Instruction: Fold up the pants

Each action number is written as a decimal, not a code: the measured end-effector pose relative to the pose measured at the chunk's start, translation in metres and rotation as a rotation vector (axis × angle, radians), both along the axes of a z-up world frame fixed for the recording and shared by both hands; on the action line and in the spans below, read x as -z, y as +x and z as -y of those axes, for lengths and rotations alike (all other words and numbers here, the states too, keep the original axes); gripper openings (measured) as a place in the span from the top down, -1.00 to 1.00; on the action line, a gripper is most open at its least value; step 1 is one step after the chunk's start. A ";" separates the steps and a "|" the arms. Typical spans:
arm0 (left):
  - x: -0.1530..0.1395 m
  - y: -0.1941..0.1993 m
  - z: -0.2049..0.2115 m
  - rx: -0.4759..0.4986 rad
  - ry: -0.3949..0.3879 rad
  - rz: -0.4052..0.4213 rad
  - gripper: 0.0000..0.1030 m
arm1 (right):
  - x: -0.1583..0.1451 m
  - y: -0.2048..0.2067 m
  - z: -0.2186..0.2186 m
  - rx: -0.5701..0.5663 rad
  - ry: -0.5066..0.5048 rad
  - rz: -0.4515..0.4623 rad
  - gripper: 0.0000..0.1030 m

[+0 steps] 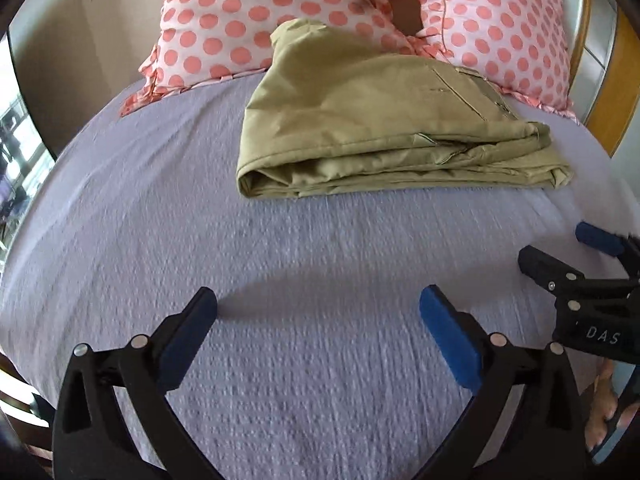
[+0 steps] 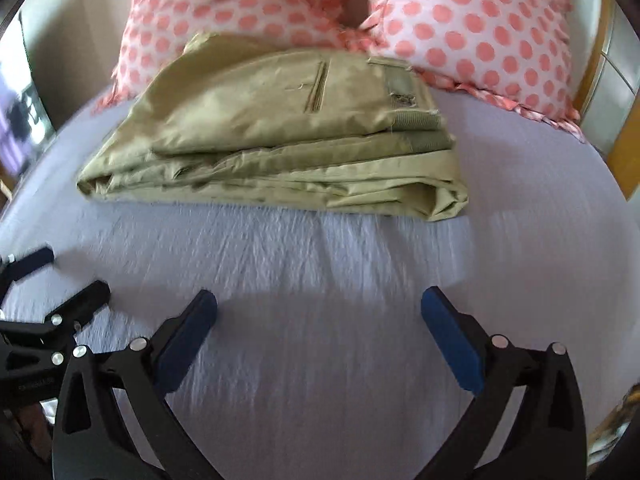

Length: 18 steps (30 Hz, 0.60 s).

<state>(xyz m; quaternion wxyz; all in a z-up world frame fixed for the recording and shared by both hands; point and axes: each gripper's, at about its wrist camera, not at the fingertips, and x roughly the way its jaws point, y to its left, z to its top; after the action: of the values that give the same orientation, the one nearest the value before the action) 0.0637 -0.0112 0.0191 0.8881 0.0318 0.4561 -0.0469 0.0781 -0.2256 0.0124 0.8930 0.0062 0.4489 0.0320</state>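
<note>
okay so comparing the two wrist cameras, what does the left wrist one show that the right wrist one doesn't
Only the left wrist view shows the right gripper from outside, at its right edge, jaws open, with the bare fingers of the hand holding it below.

Only the right wrist view shows the left gripper from outside, at its left edge, also open, and a clear look at the ribbed waistband on the pants.

Both show the folded khaki pants lying on the lavender sheet, the polka-dot pillows behind them, and neither gripper touching the pants.
</note>
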 end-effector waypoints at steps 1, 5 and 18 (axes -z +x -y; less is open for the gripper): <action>0.000 0.001 0.000 -0.001 0.001 0.000 -0.97 | 0.000 0.000 0.000 0.008 -0.002 0.002 -0.97; 0.000 -0.001 0.001 -0.012 0.002 0.001 -0.97 | 0.001 -0.003 0.000 0.027 -0.003 0.013 -0.97; -0.001 0.003 0.003 -0.025 0.000 -0.024 -0.97 | 0.001 -0.004 0.000 0.028 -0.004 0.010 -0.97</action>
<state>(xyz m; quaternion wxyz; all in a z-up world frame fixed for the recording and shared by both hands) 0.0667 -0.0145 0.0196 0.8830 0.0256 0.4672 -0.0359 0.0743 -0.2261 0.0110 0.8955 0.0107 0.4446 0.0185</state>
